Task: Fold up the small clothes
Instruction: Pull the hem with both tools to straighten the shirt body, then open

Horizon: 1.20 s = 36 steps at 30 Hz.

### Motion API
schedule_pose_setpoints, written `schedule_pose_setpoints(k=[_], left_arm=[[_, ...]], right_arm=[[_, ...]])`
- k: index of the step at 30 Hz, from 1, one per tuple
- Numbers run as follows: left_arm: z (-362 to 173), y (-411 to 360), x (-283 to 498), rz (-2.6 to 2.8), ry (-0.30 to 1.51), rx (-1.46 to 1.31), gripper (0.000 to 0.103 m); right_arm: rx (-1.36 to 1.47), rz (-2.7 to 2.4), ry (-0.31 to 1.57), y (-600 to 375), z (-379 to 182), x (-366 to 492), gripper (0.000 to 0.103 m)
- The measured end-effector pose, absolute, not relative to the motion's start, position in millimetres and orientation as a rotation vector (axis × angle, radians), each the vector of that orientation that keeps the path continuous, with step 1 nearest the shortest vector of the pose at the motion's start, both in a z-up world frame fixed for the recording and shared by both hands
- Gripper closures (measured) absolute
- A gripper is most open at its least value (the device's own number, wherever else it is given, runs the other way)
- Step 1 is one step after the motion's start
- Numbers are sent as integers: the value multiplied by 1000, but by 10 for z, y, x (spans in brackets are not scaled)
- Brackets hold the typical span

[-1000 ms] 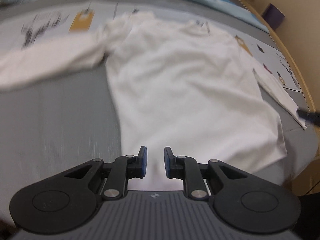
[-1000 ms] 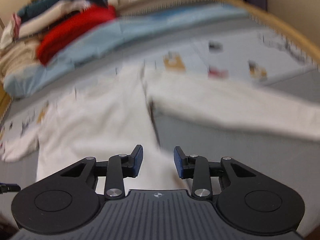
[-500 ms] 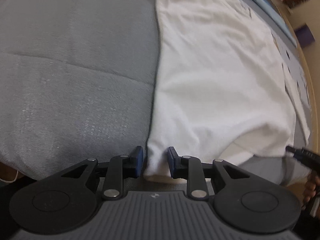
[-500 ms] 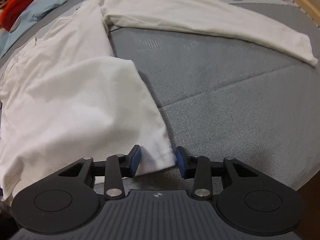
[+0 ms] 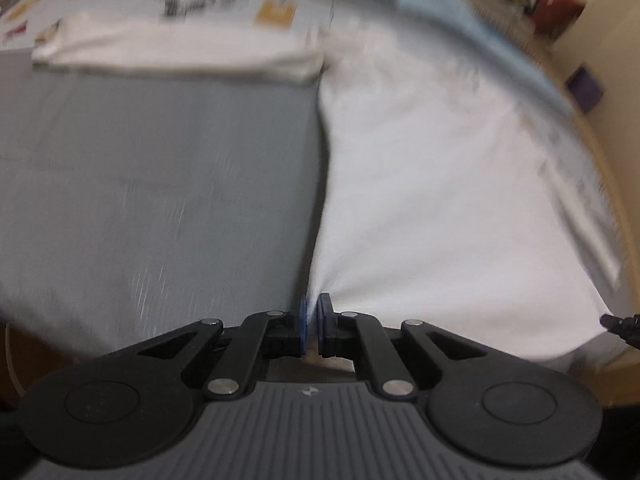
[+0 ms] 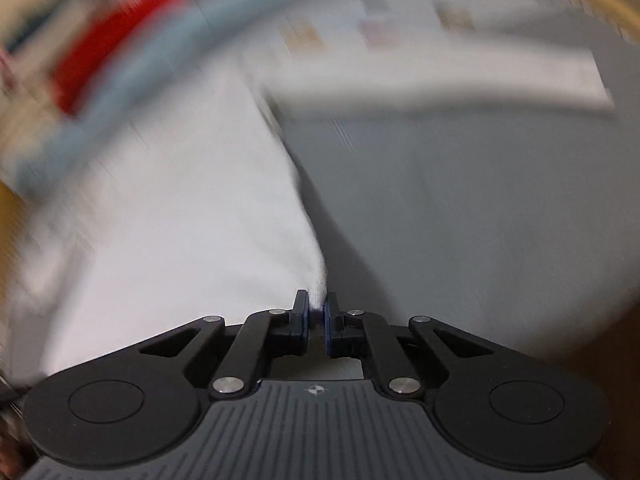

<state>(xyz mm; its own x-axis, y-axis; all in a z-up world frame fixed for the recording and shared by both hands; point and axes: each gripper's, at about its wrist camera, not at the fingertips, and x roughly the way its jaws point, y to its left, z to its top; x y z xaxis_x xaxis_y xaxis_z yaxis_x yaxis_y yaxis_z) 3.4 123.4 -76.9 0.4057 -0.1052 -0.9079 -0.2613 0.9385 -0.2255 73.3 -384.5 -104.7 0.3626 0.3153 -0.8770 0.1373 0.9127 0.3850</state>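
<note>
- Spreading over the right half of the left wrist frame, one white long-sleeved shirt [image 5: 432,184] lies on a grey bedcover [image 5: 160,184], one sleeve [image 5: 176,54] stretched across the upper left.
- Left gripper [image 5: 313,312] pinches a shirt corner at bottom centre, jaws nearly together.
- Right gripper [image 6: 317,307] pinches another corner likewise.
- Both frames are blurred.

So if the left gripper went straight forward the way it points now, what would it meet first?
The left gripper already has its jaws shut on the hem corner of the white shirt, so the shirt's left edge comes first. Beyond it lies the sleeve stretched across the grey bed cover. Blur makes depth uncertain.
</note>
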Motion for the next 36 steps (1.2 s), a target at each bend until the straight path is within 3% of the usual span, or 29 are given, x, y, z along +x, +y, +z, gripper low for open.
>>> schedule_pose_setpoints(k=[4, 9, 12, 15, 20, 23, 26, 28, 30, 36], left_arm=[[-702, 1167, -8, 89, 1128, -319, 98], [-1052, 965, 67, 17, 1349, -240, 97], [-985, 868, 51, 35, 1318, -158, 97], [-898, 873, 65, 52, 1242, -144, 97], [-819, 698, 126, -33, 1165, -155, 96], [-1108, 542, 170, -27, 1309, -66, 93], [-1222, 534, 160, 21, 1362, -24, 89], [-1096, 569, 176, -1, 1297, -86, 82], [-1051, 613, 189, -3, 1265, -136, 66], [-1266, 615, 266, -3, 1340, -140, 66]], right_arm=[[369, 128, 1207, -3754, -992, 644, 97], [235, -15, 1275, -3774, -1178, 696, 96], [252, -62, 1189, -3836, -1021, 676, 94], [238, -54, 1100, -3845, -876, 644, 81], [243, 105, 1148, -3640, -994, 719, 79], [98, 71, 1313, -3498, -1313, 704, 78], [120, 65, 1250, -3520, -1208, 683, 77], [121, 41, 1203, -3544, -1147, 694, 63], [97, -1, 1203, -3571, -1160, 698, 53], [74, -32, 1266, -3527, -1343, 706, 48]])
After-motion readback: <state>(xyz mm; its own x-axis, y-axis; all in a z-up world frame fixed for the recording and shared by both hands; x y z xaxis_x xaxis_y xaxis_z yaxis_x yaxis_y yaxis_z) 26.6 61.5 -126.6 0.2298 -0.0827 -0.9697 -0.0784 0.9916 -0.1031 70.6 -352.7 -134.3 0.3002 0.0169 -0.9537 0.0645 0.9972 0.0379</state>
